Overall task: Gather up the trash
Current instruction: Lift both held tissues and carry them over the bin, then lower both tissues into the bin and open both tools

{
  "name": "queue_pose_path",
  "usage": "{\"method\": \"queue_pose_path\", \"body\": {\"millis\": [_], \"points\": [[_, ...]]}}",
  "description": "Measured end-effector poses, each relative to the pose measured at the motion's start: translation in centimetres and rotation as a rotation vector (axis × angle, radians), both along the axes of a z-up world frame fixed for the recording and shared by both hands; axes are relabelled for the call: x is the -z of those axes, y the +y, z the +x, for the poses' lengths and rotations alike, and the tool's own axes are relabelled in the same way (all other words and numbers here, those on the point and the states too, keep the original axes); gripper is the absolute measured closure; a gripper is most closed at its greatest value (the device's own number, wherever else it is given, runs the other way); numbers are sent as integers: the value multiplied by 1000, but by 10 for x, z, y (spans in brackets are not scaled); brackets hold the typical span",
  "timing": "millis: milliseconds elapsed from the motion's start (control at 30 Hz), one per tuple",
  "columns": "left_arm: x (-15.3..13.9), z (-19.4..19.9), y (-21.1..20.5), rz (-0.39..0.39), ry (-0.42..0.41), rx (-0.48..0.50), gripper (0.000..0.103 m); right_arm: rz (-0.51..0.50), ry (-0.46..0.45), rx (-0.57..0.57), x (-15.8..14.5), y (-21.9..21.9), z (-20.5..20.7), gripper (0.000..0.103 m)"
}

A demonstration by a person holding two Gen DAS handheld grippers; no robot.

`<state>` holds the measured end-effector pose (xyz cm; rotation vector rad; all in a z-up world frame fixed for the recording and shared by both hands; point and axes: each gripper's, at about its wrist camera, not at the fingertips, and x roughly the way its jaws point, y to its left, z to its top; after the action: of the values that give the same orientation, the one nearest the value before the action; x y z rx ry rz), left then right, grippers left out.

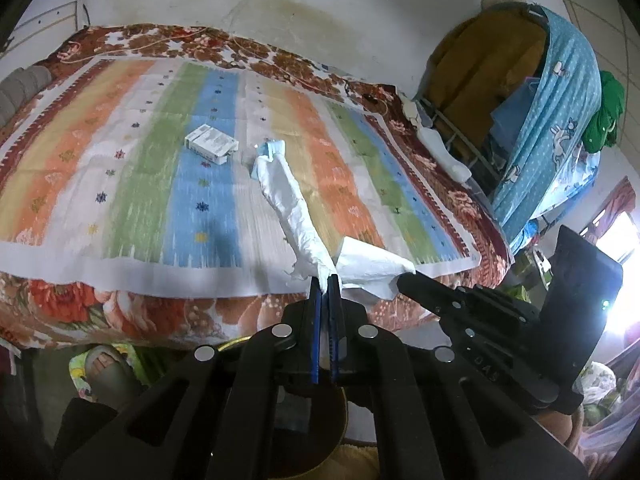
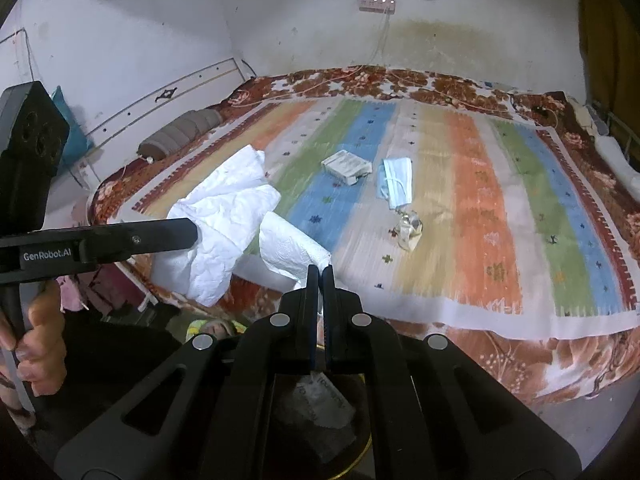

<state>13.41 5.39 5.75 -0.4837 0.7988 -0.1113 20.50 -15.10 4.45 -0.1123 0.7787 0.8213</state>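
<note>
We hold both grippers at the near edge of the bed, over the striped mat.

Left gripper: fingers pressed together on a long crumpled white tissue that stands up from the tips and leans away over the mat. In the right wrist view the same tissue hangs as a broad crumpled sheet at the end of the left gripper.

Right gripper: fingers pinched on a second white tissue, which folds out to the left just above the tips. In the left wrist view this piece sits at the tip of the right gripper, close beside the first tissue.

Left on the mat, well apart from both grippers: a small white box on the blue stripe, a light blue face mask just right of it, and a crumpled shiny wrapper nearer to us, below the mask.

Beneath the right gripper we see a dark round container with a yellow rim, something pale and papery inside it.
</note>
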Motion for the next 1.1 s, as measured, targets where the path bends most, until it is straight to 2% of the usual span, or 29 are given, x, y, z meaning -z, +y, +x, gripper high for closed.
{"method": "queue_pose_path", "body": {"millis": [400,533,700,800,967,1100], "points": [[22,-24,-18,-21,31,6,101,-31,98,24,30,-12,-12,102],[34,-30,-22,-34,67,2,101,-71,113,31,41,-11,-16,102],[50,-32,-29,-11,135,-23,101,-96,157,16,51,-9,-17,102],[61,-30,-30,-31,190,-31,101,-114,169,14,55,-7,-17,102],[69,-28,-28,-68,222,-34,101,-124,227,24,68,-8,-17,102],[77,-27,-32,-35,255,-45,101,-168,282,40,91,-2,-18,102]]}}
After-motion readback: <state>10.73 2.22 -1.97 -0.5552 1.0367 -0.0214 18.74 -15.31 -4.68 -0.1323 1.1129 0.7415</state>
